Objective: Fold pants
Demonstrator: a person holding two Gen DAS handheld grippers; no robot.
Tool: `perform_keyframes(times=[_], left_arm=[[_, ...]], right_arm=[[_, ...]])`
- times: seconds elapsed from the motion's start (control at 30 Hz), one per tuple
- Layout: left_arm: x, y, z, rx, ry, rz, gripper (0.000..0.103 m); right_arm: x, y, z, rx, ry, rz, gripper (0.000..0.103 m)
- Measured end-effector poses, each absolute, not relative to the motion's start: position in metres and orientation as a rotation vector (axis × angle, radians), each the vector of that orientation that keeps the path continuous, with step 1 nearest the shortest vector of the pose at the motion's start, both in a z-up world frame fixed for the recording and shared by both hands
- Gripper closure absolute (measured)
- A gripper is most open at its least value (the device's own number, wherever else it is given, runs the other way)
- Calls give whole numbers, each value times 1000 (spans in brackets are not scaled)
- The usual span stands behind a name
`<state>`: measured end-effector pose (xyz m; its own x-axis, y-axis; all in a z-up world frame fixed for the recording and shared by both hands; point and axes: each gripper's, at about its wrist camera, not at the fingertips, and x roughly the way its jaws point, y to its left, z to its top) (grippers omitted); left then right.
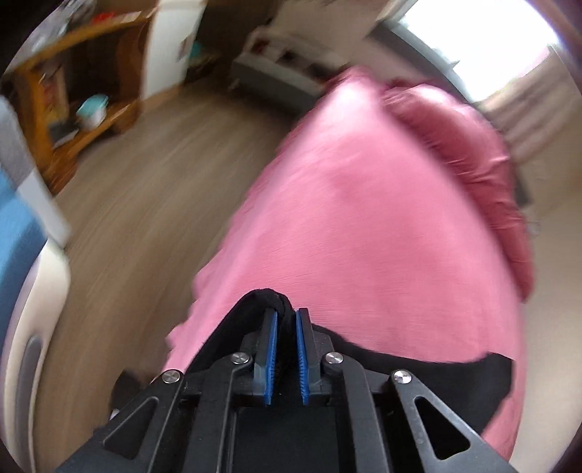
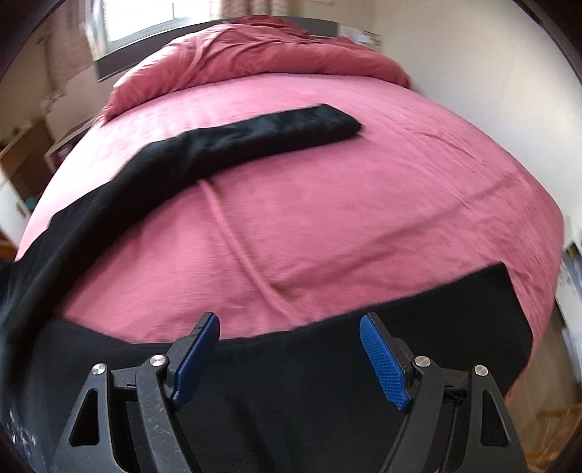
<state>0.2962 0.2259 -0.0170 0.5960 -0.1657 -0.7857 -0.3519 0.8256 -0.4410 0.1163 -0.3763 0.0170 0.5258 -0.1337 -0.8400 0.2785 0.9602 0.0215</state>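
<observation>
Black pants [image 2: 254, 142] lie on a pink bed sheet [image 2: 327, 225]. In the right wrist view one leg runs across the bed toward the far right, and another part [image 2: 418, 316] lies along the near edge under the fingers. My right gripper [image 2: 290, 325] is open and empty just above that near part. In the left wrist view my left gripper [image 1: 286, 316] is shut on a bunched fold of the black pants [image 1: 271, 296], held over the pink sheet [image 1: 363, 218]. More black cloth [image 1: 454, 382] trails to the right below it.
A rumpled darker pink duvet [image 2: 262, 51] is piled at the head of the bed under a window [image 2: 152, 18]. The left wrist view shows wood floor [image 1: 145, 189], a wooden shelf [image 1: 72, 91] and a white and blue object [image 1: 22, 254] at left.
</observation>
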Motion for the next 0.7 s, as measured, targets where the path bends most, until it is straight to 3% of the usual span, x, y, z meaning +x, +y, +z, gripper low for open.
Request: perform_keyframes(times=[0.2, 0.4, 0.7], left_arm=[[210, 180, 68, -541, 680, -251, 94], [119, 142, 91, -478, 610, -487, 95], [4, 129, 89, -457, 616, -647, 95]], right_arm=[[133, -340, 24, 184, 994, -63, 23], [160, -315, 36, 302, 993, 145, 25], [223, -288, 51, 441, 1003, 293, 48]])
